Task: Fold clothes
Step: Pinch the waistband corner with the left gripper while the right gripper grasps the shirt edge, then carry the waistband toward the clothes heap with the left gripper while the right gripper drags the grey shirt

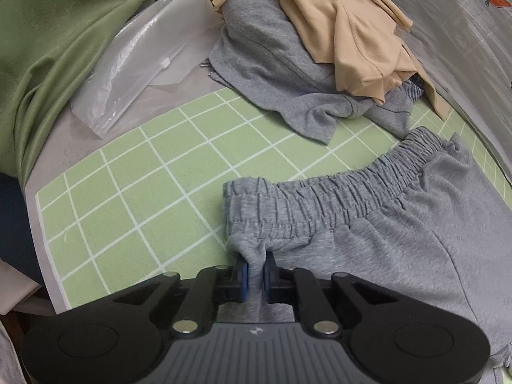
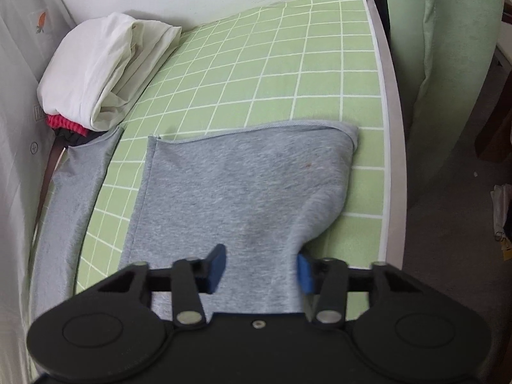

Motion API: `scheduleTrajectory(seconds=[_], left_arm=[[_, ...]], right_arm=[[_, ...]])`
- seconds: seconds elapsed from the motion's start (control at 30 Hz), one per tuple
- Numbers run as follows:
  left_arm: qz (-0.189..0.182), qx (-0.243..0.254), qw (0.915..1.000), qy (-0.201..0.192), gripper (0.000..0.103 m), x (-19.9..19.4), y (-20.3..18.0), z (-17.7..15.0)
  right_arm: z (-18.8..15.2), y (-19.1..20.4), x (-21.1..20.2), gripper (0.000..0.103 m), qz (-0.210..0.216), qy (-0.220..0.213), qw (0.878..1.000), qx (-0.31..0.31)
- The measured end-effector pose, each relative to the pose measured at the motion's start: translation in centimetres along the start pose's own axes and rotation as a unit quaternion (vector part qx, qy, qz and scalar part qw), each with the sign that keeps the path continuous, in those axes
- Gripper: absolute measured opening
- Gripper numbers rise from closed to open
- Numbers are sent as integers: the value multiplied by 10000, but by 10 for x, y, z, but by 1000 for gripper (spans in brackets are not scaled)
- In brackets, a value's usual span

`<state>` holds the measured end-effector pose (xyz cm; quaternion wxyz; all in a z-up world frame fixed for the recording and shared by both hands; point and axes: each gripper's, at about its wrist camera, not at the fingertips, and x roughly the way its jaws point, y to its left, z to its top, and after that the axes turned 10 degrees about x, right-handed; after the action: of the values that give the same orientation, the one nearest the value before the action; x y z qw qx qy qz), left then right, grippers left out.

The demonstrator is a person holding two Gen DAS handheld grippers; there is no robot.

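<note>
A: How far along is the folding judged to be?

B: Early. The grey shorts (image 1: 384, 230) are laid flat on the green grid mat (image 1: 134, 198), and no fold is seen in them yet. A corner of fabric just below the elastic waistband (image 1: 336, 192) is pinched tight in the left gripper (image 1: 255, 275).

A: And the right gripper (image 2: 260, 270)?

B: Its jaws are spread wide over one leg of the shorts (image 2: 243, 185); nothing is gripped, though the cloth is lifted slightly beside the outer pad.

A: What is left?

B: A heap of unfolded clothes, grey (image 1: 272, 73) with a beige garment (image 1: 345, 22) on top, is piled beyond the waistband. Past the leg hems, a folded white item (image 2: 102, 67) is stacked at the mat's far corner, so some work is judged done.
</note>
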<state>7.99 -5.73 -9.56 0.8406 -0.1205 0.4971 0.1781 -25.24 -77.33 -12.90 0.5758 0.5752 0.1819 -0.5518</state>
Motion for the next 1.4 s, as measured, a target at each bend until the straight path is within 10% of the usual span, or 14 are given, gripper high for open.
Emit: scheduleTrajectory(seconds=[0.1,0.67,1.07,1.4], left_arm=[[-62,-179,9998,-37,5,-5,1,1],[-100,-401,9919,-1199,4,-123,5,5],[110,-1037,9873,-1196,4,-137,25,-1],[-187,-975,9848,-1427,4,-116,-36,48]], right_arm=[[9,-12,-3,3,400,85,9982,430],[62,-9,-88,2,1812,-282,9824,361],[62,46,-83,2,2050,-243,9778,-351],[73,145,-55,2,2318,-628,9682,-702]])
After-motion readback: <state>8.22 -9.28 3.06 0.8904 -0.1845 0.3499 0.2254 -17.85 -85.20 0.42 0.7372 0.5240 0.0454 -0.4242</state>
